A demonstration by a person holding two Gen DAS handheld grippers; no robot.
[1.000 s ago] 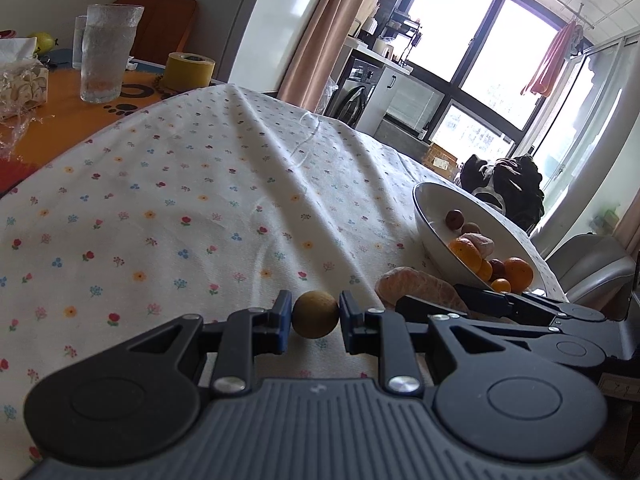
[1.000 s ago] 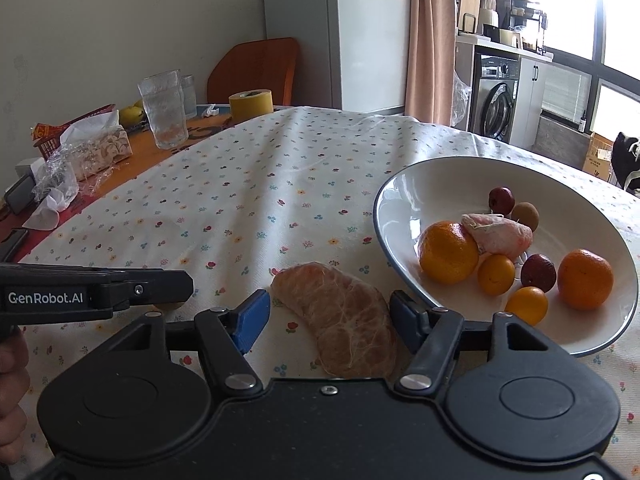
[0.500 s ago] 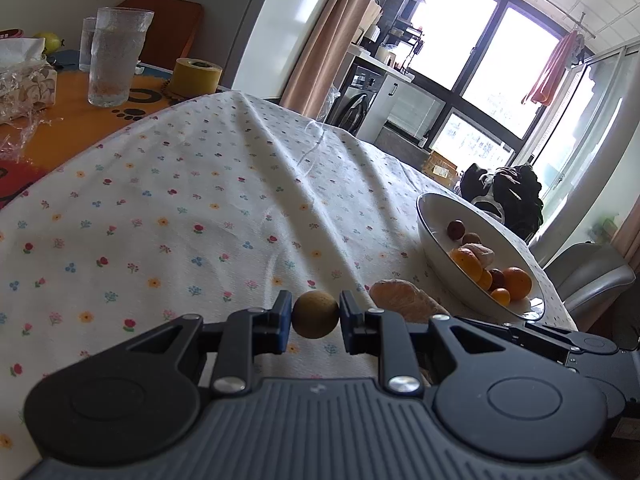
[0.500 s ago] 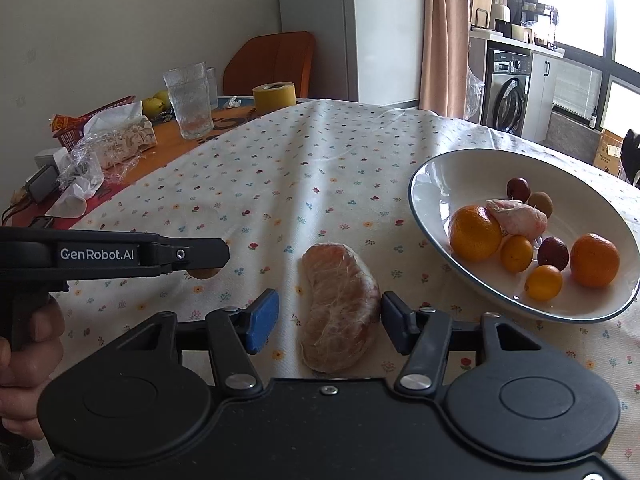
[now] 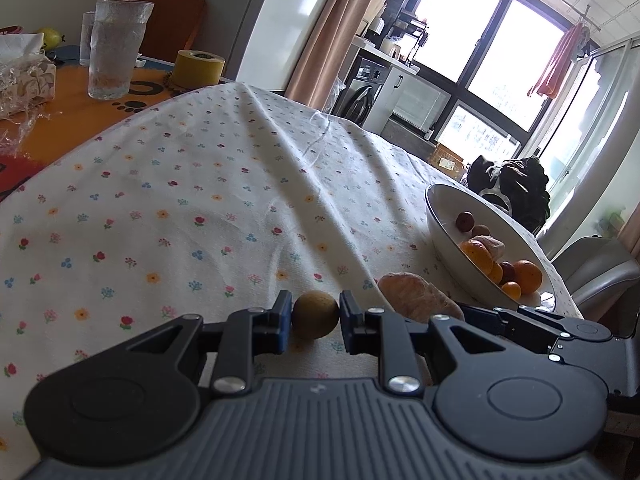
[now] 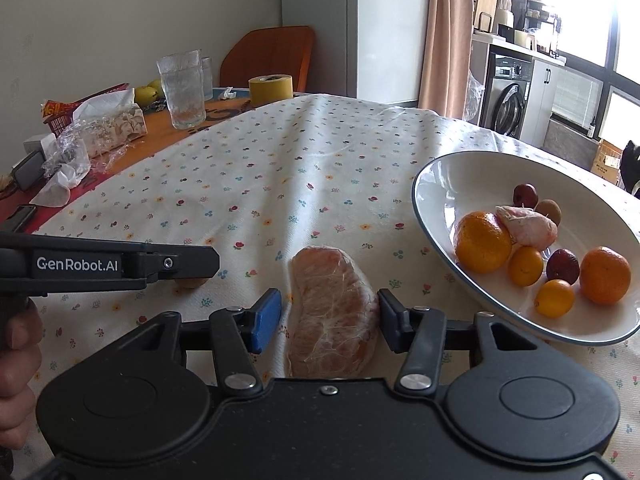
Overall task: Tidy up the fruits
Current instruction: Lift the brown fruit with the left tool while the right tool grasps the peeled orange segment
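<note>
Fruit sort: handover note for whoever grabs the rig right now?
Left hand-held gripper: shut on the small brown fruit, low over the tablecloth.
Right hand-held gripper: open, straddling the peeled citrus segment, which lies on the cloth; right finger looks at or near it, left finger clear.
Bowl, to the right, holds two oranges, two small orange fruits, two dark red ones, one brown one and a peeled segment.
Left to do: carry the brown fruit to the bowl; close on the segment and move it there too.

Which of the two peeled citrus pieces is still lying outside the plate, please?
The larger peeled piece, on the tablecloth between the right gripper's fingers; the smaller one sits in the plate.
</note>
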